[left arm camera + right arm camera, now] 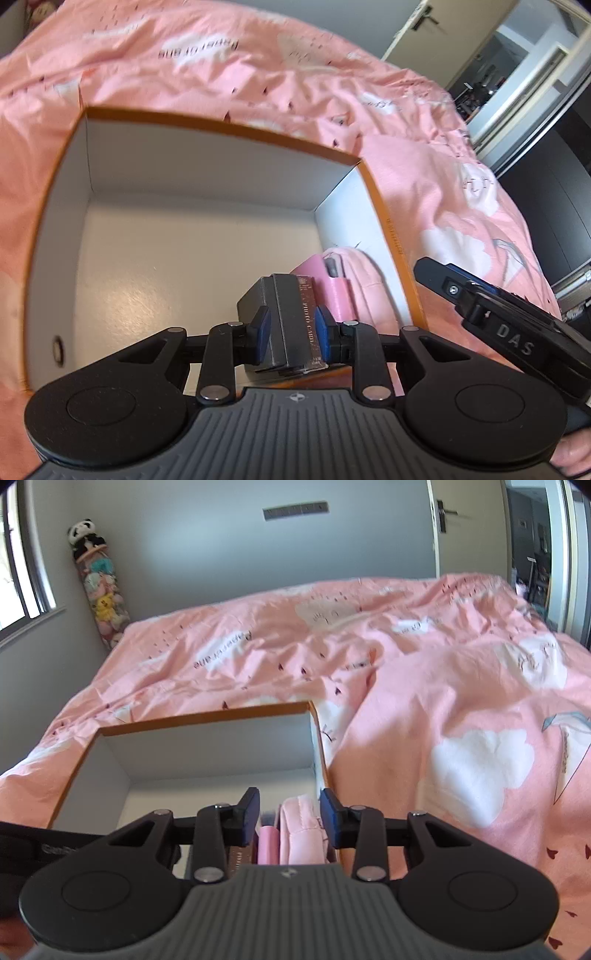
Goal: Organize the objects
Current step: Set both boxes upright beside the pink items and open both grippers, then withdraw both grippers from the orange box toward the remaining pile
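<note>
My left gripper [291, 330] is shut on a dark grey card box [280, 306] with "PHOTO CARD" printed on its side, its blue pads pressing both faces. It holds the card box over the near right corner of an orange-rimmed white carton [221, 125]. A pink pouch [341, 267] and a flat pink item [338, 299] stand in that corner. In the right wrist view my right gripper [290, 810] is open above the pink pouch [301, 834] and the flat pink item [267, 843], with its pads apart from them. The carton's rim [203, 716] lies beyond.
The carton rests on a bed with a rumpled pink duvet [424, 672]. A tall tube of plush toys [99, 587] leans in the far left corner by a window. A door [439, 517] and a mirrored wardrobe [535, 74] stand to the right. A person's hand [576, 454] holds the right gripper.
</note>
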